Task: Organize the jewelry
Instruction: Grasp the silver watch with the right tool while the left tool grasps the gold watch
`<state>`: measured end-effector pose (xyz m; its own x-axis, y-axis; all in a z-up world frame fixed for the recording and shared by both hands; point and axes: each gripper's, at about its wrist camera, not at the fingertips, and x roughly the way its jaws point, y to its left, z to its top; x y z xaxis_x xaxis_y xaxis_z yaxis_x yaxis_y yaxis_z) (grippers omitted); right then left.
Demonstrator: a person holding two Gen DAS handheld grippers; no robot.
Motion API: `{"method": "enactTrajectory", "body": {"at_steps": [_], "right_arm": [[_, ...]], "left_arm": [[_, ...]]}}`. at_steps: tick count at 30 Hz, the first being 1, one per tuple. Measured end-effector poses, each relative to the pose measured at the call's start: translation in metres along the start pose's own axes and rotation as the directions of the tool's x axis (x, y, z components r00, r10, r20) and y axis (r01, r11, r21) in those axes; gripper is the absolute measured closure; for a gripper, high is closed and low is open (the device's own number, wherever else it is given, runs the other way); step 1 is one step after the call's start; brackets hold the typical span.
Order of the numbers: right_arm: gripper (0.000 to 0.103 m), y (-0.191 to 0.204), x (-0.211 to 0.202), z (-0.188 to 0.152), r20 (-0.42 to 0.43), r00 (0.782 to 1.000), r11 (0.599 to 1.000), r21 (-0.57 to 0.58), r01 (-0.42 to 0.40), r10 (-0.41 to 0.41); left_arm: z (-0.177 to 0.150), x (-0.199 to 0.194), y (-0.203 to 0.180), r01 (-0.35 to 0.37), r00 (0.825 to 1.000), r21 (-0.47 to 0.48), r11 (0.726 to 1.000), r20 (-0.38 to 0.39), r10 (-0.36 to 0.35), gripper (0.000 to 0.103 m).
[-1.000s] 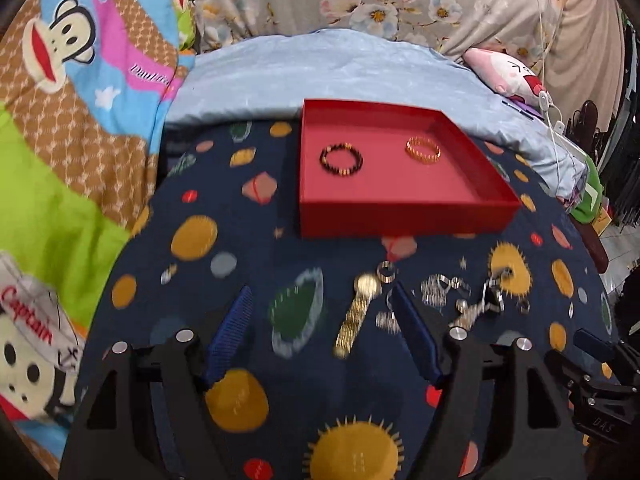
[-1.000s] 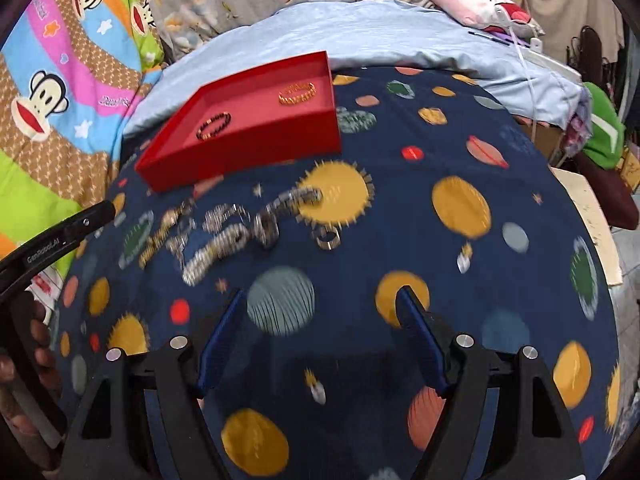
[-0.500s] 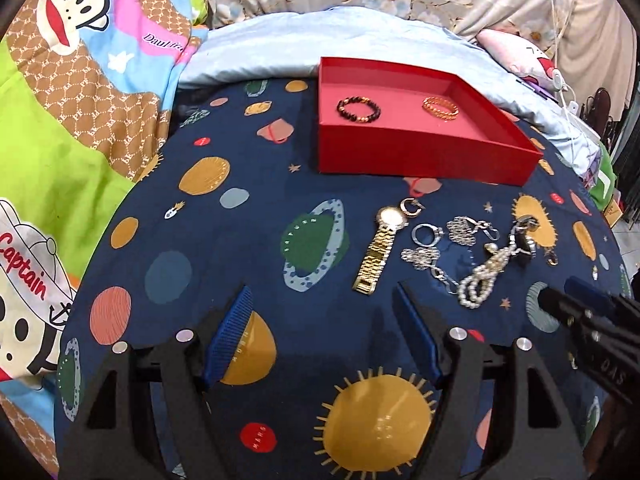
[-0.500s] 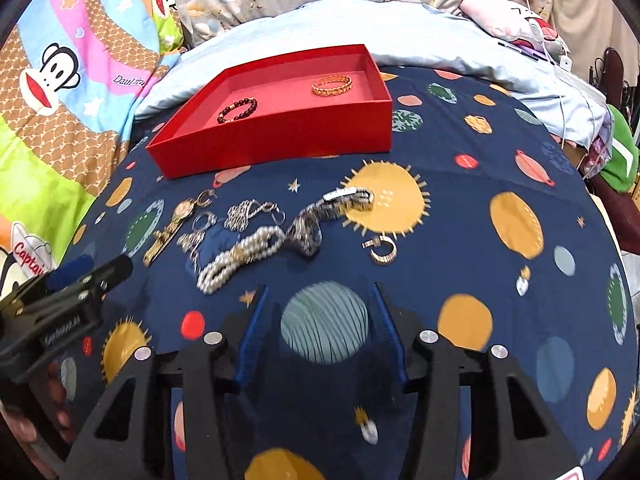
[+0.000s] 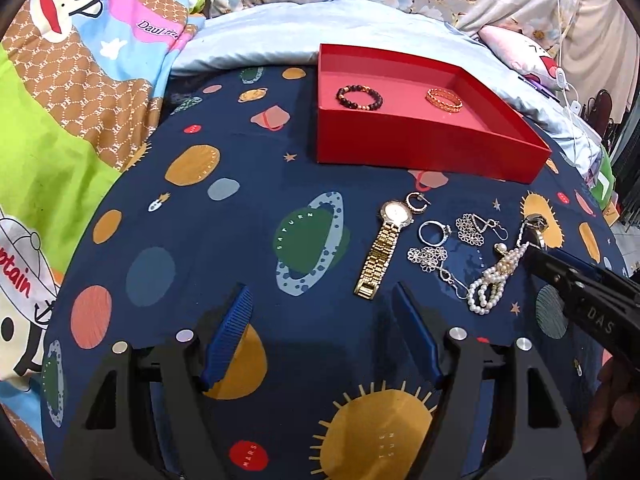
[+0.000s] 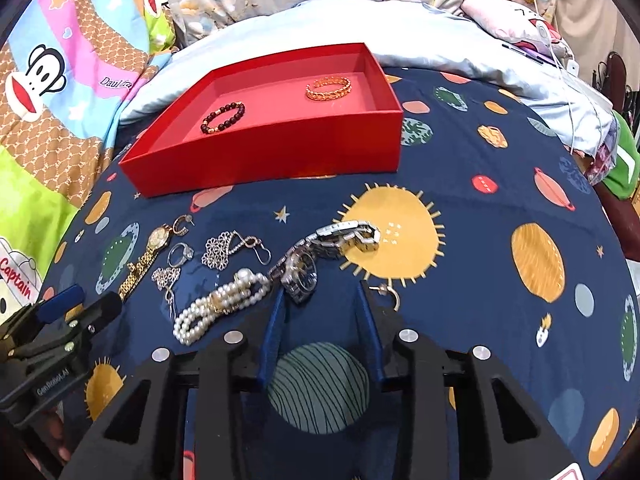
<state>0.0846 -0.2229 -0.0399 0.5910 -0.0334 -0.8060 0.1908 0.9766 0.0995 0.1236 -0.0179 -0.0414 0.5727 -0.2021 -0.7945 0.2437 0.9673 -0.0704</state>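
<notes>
A red tray (image 5: 420,148) (image 6: 280,152) holds a dark bead bracelet (image 6: 223,117) and a gold chain bracelet (image 6: 329,87). On the cloth in front of it lie a gold watch (image 5: 383,248), a ring (image 5: 434,233), silver floral chains (image 5: 474,228), a pearl bracelet (image 6: 220,304), a silver watch (image 6: 320,256) and hoop earrings (image 6: 387,294). My left gripper (image 5: 322,320) is open and empty, just short of the gold watch. My right gripper (image 6: 320,304) is partly open and empty, its tips at the silver watch's face.
The jewelry lies on a navy planet-print cloth (image 5: 240,220) over a bed. A cartoon monkey blanket (image 5: 60,60) is on the left, a pale blue pillow (image 6: 440,48) behind the tray. Clothes and cables sit at the right edge.
Both grippers moved forward toward the jewelry. The right gripper's fingers narrowed and now reach the silver watch. The left stayed open.
</notes>
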Motion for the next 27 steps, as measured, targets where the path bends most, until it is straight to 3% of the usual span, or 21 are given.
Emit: {"method": "enactTrajectory", "body": {"at_steps": [6,11,18,22,24,27], "right_arm": [[0.072,0.008,0.007,0.007,0.002,1.0,1.0,-0.016,-0.011,0.011],[0.095,0.004,0.007,0.007,-0.003,1.0,1.0,0.006,-0.023,0.023],[0.095,-0.009,-0.001,-0.002,-0.009,0.999,0.997,0.052,-0.049,0.05],[0.095,-0.013,-0.006,-0.008,-0.016,0.998,0.995,0.073,-0.066,0.068],[0.095,-0.014,-0.007,-0.009,-0.019,0.997,0.994,0.079,-0.072,0.074],[0.095,-0.014,-0.007,-0.01,-0.02,0.997,0.994,0.08,-0.074,0.076]], "left_arm": [[0.003,0.003,-0.005,0.011,1.0,0.003,1.0,0.0,-0.011,0.034],[0.006,0.007,-0.011,0.022,1.0,0.018,1.0,0.002,-0.022,0.035],[0.013,0.016,-0.017,0.045,0.999,0.021,0.999,-0.005,-0.045,0.041],[0.016,0.019,-0.017,0.046,0.999,0.025,0.999,0.007,-0.046,0.054],[0.018,0.02,-0.017,0.052,0.999,0.021,0.998,0.013,-0.052,0.07],[0.02,0.021,-0.017,0.076,0.997,0.017,0.997,0.013,-0.077,0.077]]}}
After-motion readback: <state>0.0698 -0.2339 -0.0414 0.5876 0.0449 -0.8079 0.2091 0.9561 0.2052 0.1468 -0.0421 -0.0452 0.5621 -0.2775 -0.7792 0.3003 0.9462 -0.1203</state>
